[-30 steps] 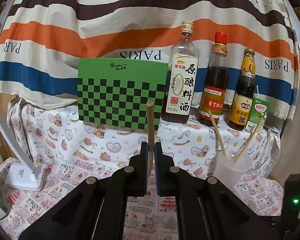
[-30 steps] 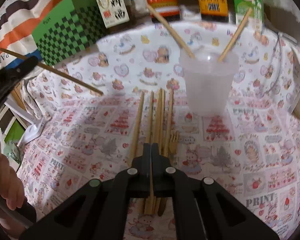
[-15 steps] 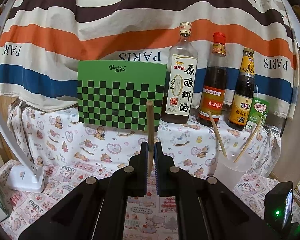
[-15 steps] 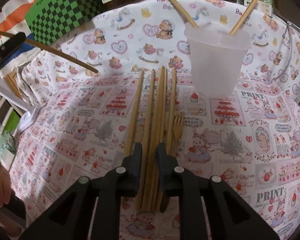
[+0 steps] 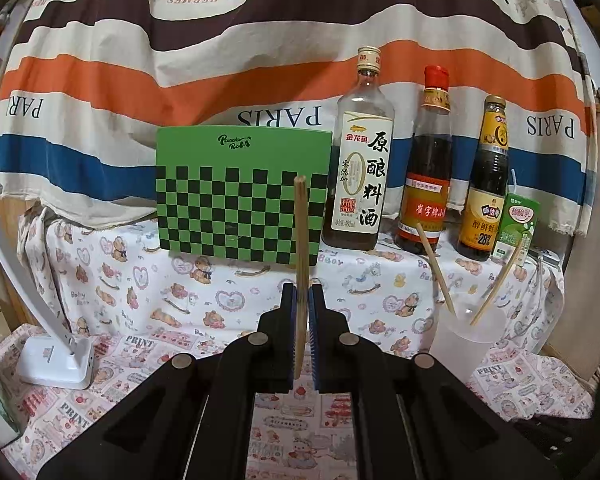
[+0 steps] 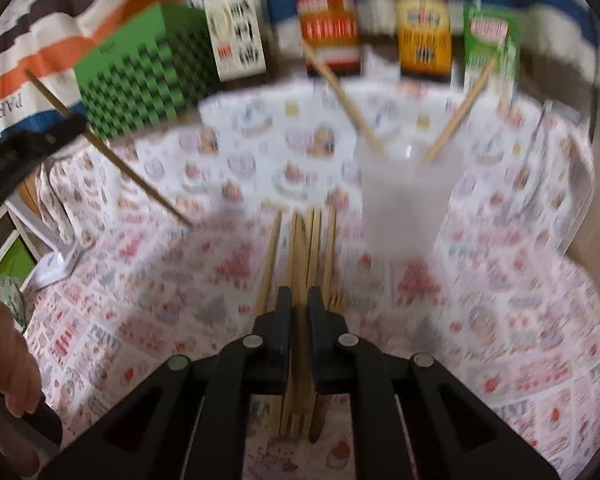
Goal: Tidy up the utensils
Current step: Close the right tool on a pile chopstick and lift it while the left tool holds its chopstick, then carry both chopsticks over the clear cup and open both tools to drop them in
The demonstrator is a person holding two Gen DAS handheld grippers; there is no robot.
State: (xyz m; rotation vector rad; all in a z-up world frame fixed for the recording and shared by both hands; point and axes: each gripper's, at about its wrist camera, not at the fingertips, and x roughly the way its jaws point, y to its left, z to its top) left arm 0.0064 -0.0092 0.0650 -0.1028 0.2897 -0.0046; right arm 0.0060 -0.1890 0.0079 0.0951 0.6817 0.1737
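1. Left wrist view: left claw (image 5: 301,300) is clamped on one wooden chopstick (image 5: 300,240), held off the worktop (image 5: 228,304). Long axis runs nearly straight up in frame, far tip up in front of the green checkered board (image 5: 240,196), near end down between the pads.
2. Same view, far right: frosted plastic cup (image 5: 466,340) already has 2 chopsticks (image 5: 436,268) in it, leaning apart in a V, tips up. Behind it stand 3 sauce bottles (image 5: 358,168) and a small green carton (image 5: 516,224). So 2 are stowed and 1 is in hand, not yet in the cup.
3. Right wrist view (blurred): right claw (image 6: 300,300) has just been closing, jaws now near shut with a chopstick between them. It looks gripped, but blur hides pad contact.
4. Same view: bundle of loose chopsticks (image 6: 312,240) lies flat on the worktop, just left of the cup's base, long axes near-to-far and roughly parallel. A small wooden fork (image 6: 336,300) lies at the bundle's right edge.
5. Same view, far left: the left claw's stick shows as a diagonal, high end far-left, low end toward mid-worktop.
6. Judgement: early-to-mid task. Most of the pile plus the fork remains to be moved.
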